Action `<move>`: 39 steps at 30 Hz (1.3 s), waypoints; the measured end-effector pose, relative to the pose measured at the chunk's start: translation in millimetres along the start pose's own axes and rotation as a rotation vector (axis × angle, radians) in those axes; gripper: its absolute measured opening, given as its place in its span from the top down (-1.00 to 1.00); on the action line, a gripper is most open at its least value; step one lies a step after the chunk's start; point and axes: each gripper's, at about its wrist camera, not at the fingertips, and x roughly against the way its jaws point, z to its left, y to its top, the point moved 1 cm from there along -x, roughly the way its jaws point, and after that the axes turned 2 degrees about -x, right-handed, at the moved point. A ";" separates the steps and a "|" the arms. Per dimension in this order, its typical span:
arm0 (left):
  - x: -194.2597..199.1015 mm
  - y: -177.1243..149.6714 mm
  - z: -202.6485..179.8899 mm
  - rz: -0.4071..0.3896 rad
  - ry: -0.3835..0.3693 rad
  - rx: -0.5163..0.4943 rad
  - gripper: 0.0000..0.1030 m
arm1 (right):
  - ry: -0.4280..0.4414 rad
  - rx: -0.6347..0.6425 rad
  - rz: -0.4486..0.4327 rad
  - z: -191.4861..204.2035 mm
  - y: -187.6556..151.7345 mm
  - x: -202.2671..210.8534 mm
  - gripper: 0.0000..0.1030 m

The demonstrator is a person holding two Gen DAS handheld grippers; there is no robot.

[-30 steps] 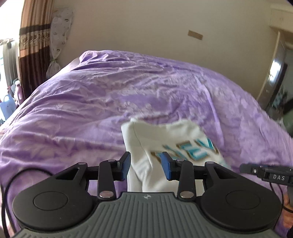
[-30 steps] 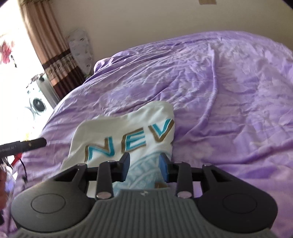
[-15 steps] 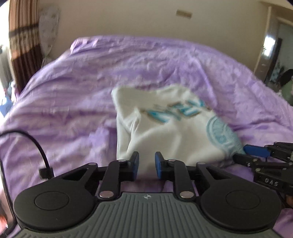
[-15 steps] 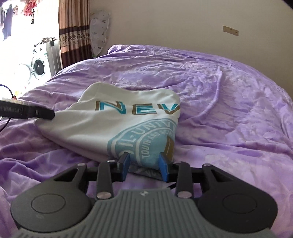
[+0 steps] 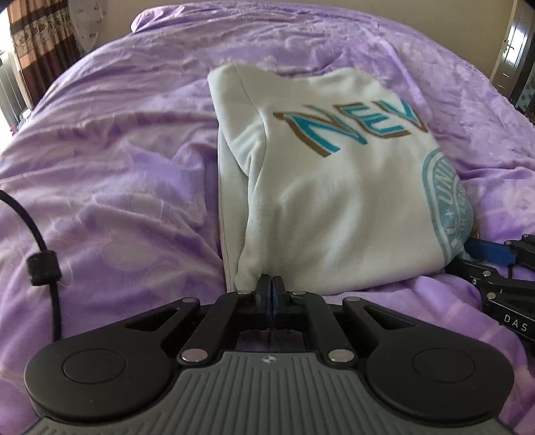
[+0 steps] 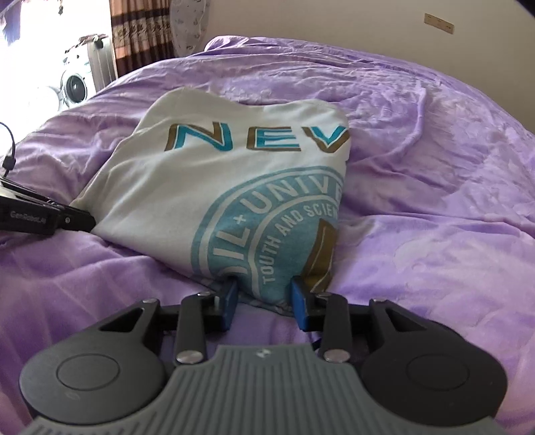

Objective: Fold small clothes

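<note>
A white T-shirt (image 5: 317, 207) with teal and gold "NEV" letters and a round teal seal lies folded on the purple bedspread (image 5: 117, 150); it also shows in the right wrist view (image 6: 187, 187). My left gripper (image 5: 271, 284) is shut, its blue pads pinching the shirt's near edge at the left corner. My right gripper (image 6: 264, 297) is open, its blue fingers straddling the near edge of the shirt at the seal. The right gripper shows at the right of the left wrist view (image 5: 485, 257), the left gripper at the left of the right wrist view (image 6: 50, 217).
The purple bedspread (image 6: 434, 200) covers the whole bed, wrinkled all round. A black cable (image 5: 40, 254) trails at the left. A curtain (image 6: 143, 36) and a washing machine (image 6: 75, 87) stand beyond the bed's far left. A beige wall (image 6: 334, 23) is behind.
Both grippers came down and forward to the shirt's near edge. The left gripper went from open to shut on the edge. The right gripper stayed open, its fingers now around the edge.
</note>
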 end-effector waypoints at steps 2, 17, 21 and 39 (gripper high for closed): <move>0.8 -0.3 -0.2 0.002 0.000 0.000 0.89 | 0.001 0.006 0.008 -0.2 -1.5 -5.1 0.39; 21.7 11.1 2.3 -0.020 -0.025 0.011 0.77 | 0.016 0.007 0.000 0.3 9.9 8.3 0.21; 35.2 14.1 0.6 -0.043 -0.041 0.017 0.37 | 0.024 0.030 -0.029 5.2 12.4 20.0 0.04; 141.2 41.0 -15.7 -0.352 0.116 0.052 -0.44 | -0.023 -0.109 -0.330 1.4 60.8 132.2 -0.57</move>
